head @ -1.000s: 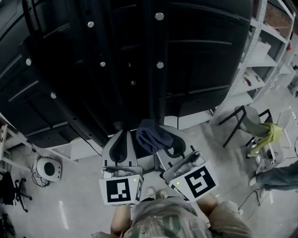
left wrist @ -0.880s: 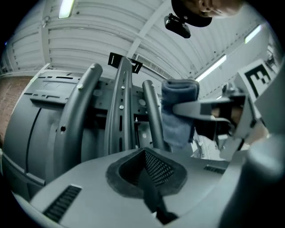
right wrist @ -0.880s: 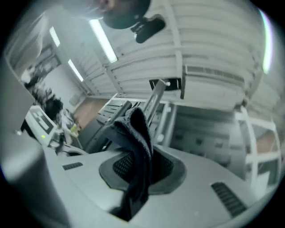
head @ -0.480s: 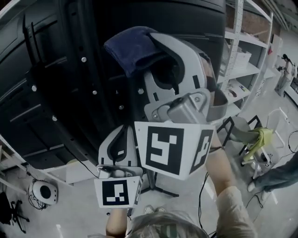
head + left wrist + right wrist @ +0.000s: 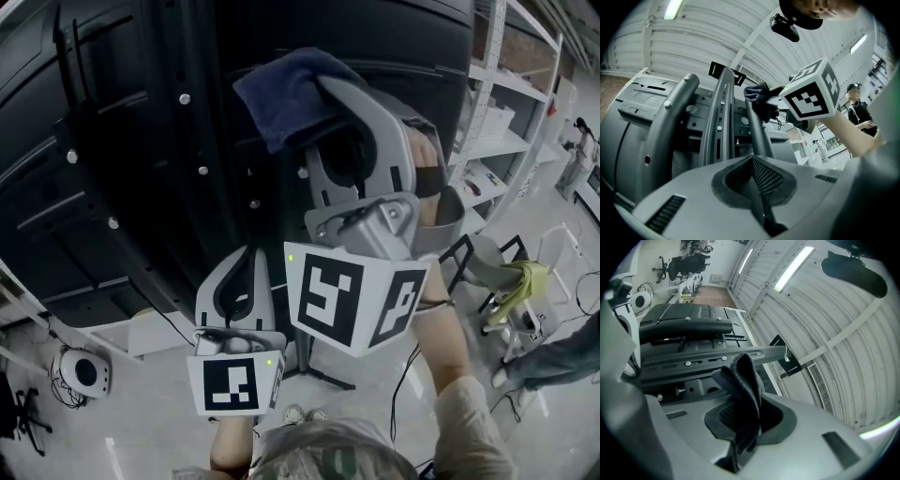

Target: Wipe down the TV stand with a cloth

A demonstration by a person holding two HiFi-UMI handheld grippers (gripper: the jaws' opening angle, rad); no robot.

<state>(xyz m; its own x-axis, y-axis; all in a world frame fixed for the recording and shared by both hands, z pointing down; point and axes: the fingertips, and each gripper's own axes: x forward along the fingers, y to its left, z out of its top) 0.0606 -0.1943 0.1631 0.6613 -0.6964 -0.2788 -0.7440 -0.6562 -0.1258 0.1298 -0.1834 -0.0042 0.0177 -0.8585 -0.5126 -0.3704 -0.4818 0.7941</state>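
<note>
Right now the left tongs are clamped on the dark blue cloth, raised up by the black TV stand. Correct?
No, wrong side: the right tongs are clamped on the dark blue cloth, raised up by the black TV stand. The right gripper view shows the cloth pinched between its jaws; the left tongs are shut on nothing.

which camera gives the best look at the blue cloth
The right gripper view: the cloth fills the centre, folded and pinched between the jaws of the right gripper. The head view shows it bunched at that gripper's tip, in front of the dark TV stand. The left gripper view shows only a small dark bundle farther off.
</note>
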